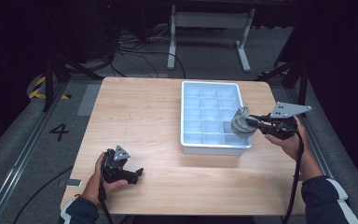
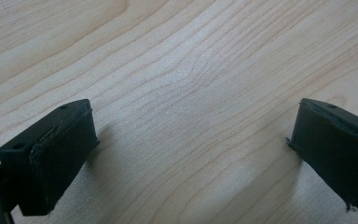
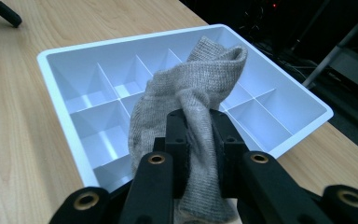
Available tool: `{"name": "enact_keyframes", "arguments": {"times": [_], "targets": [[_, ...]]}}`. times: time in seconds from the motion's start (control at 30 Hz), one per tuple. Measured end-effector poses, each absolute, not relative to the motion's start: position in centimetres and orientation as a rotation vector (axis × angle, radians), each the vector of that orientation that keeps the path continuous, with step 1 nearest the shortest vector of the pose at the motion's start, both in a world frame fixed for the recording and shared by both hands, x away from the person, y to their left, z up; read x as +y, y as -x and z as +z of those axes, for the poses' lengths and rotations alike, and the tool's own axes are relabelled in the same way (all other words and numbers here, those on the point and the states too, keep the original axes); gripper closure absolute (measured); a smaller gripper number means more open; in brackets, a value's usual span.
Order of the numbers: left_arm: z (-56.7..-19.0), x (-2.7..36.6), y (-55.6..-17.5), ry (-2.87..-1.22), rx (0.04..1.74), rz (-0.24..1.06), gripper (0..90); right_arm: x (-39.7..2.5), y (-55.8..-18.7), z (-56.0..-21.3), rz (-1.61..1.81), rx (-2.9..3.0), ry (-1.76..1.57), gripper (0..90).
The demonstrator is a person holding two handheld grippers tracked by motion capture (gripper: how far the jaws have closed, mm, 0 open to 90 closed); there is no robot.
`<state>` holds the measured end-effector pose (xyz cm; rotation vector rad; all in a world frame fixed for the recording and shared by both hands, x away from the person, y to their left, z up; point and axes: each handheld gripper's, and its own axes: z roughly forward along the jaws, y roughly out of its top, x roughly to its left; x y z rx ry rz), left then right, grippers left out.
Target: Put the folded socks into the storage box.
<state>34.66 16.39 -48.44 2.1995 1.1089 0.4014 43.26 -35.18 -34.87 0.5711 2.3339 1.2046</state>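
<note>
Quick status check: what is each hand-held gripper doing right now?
Left hand-held gripper: open, empty, low over the table.
Right hand-held gripper: closed on the grey sock, above the white tray.

Knitted sock (image 3: 191, 84), glossy plastic tray (image 3: 65, 58).

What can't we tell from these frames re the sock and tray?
- Sock: lower end cut by the right gripper view's bottom edge, middle hidden by right gripper.
- Tray: cell under the sock hidden in high view.
- Left gripper: body cut off; the table fills the background.
</note>
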Motion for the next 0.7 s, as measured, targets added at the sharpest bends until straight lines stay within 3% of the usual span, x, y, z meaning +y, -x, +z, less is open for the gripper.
{"name": "enact_keyframes", "arguments": {"times": [0.7], "targets": [[-48.4,16.4,-34.7,-2.199,1.109,0.402,0.4,-32.7,-47.6,-38.1,0.915,2.482,-0.589,80.0]]}}
